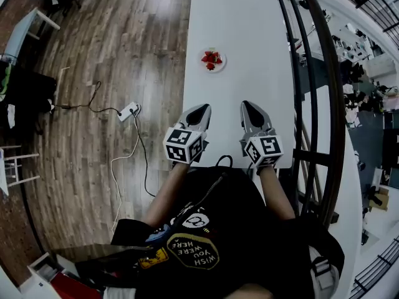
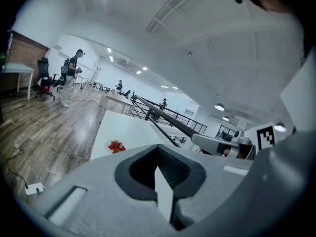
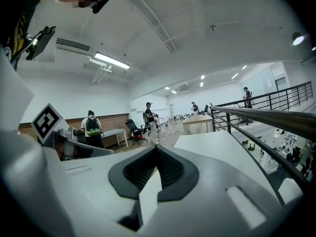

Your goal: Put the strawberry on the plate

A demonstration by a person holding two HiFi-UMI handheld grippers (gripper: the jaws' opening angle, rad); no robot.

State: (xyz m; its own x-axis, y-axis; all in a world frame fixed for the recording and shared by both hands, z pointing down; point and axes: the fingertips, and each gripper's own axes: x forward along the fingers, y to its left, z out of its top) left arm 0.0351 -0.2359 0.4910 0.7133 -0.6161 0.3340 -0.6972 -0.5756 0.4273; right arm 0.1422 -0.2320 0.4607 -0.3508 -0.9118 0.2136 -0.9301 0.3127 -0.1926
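Several red strawberries (image 1: 211, 58) lie on a small white plate (image 1: 221, 63) in the middle of the long white table (image 1: 243, 30). The left gripper view also catches the strawberries (image 2: 115, 146) far ahead on the table. My left gripper (image 1: 203, 109) and right gripper (image 1: 247, 106) are held side by side over the table's near end, well short of the plate. Both are shut with nothing between the jaws. The right gripper view shows the same jaws (image 3: 157, 148) met, pointing across the room.
A black railing (image 1: 312, 86) runs along the table's right side. A white power strip (image 1: 128, 111) with cables lies on the wooden floor to the left. Several people stand far off in the room (image 3: 92, 127).
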